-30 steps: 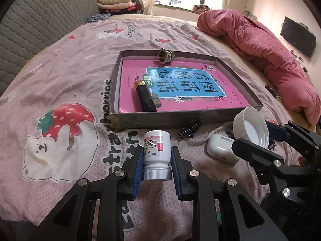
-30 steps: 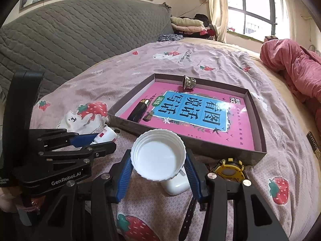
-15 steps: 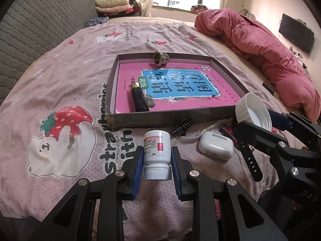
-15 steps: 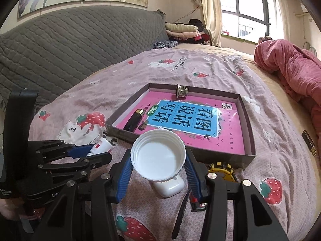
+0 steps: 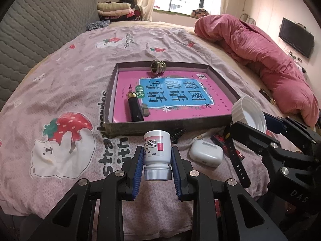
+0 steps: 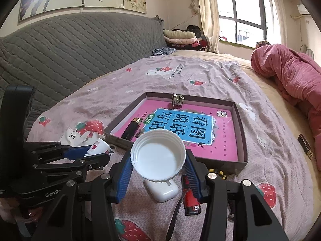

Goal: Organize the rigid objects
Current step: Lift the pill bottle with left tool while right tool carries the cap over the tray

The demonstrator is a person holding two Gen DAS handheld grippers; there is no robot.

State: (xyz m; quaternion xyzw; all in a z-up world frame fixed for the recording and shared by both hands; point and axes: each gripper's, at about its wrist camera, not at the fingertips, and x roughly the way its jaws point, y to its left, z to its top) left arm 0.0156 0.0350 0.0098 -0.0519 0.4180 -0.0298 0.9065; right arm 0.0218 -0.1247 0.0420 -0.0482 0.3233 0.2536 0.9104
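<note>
**Plastic, metal, card and cloth**

The pill bottle (image 5: 157, 152) is smooth white plastic with a paper label; its ribbed cap (image 6: 157, 157) is matt white plastic. The earbud case (image 5: 206, 154) is glossy. The threaded fitting (image 5: 157, 66) is shiny metal. The shallow box (image 5: 160, 125) looks like dull cardboard, holding a glossy pink book cover (image 5: 200, 108). The strawberry-print bedsheet (image 5: 60, 92) is soft, wrinkled cloth.

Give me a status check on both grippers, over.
Left gripper shut on white pill bottle, cap off. Right gripper shut on white cap, open side up. Tray ahead; earbud case and lighter lie below.
</note>
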